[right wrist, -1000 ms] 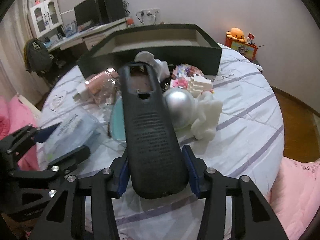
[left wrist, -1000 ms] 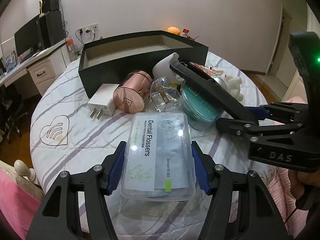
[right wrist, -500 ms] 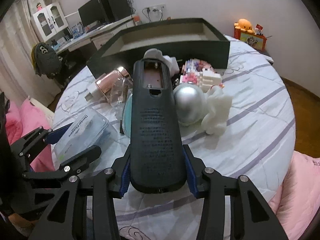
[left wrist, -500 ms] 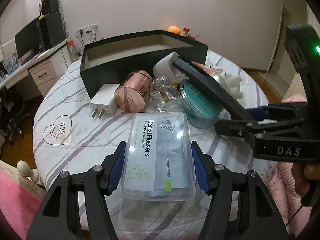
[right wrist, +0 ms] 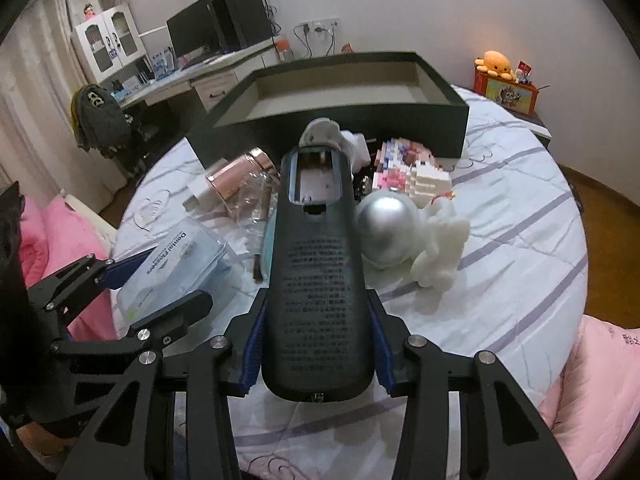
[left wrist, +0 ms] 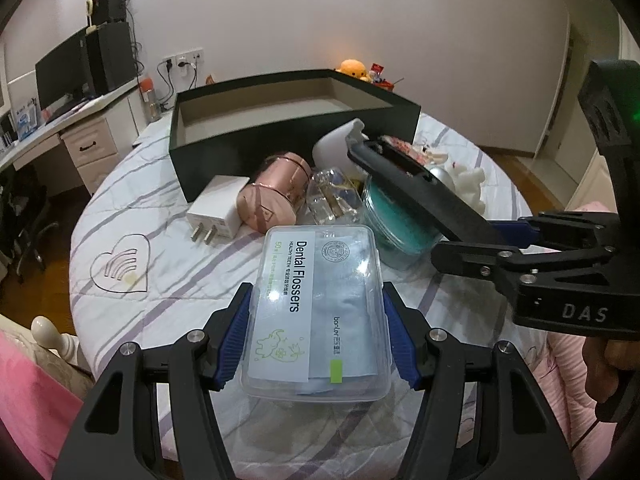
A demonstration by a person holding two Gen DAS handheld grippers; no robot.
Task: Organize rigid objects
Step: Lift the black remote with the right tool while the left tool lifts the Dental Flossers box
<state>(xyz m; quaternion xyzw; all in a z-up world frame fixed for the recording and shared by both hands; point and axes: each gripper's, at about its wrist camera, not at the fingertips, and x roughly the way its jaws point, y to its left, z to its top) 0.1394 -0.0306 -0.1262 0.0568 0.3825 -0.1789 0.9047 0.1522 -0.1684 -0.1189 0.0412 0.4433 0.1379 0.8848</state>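
Progress: early, by my reading. Both grippers are loaded, but the box [left wrist: 280, 140] looks empty and the pile in front of it has not been sorted.
Left gripper [left wrist: 316, 332]: narrow, its blue pads clamped on the two long sides of the floss case [left wrist: 318, 312], a clear lidded tub labelled "Dental Flossers", carried low over the bed [left wrist: 140, 208].
Floss case contents: a printed sachet shows through the lid; anything more is hard to read.
Charger [left wrist: 220, 210]: white, lying flat on the bed, just beside the pink tin [left wrist: 276, 196], which lies on its side.
Glass bottle [left wrist: 334, 202]: clear, lying between the pink tin and the teal tub [left wrist: 400, 228].
Teal tub contents: cannot tell; the remote crosses over it.
Right gripper [right wrist: 316, 344]: narrow, closed on the near end of the remote [right wrist: 316, 280], a long black shell pointing towards the box.
Silver ball [right wrist: 382, 228]: resting against the white figure [right wrist: 438, 248], right of the remote.
Block toy [right wrist: 408, 168]: pink and white, near the box's front wall.
Box contents: only the far inside wall shows; the floor is hidden, so nothing visible inside.
Left to do: judged, both held items and the whole pile go into the box.
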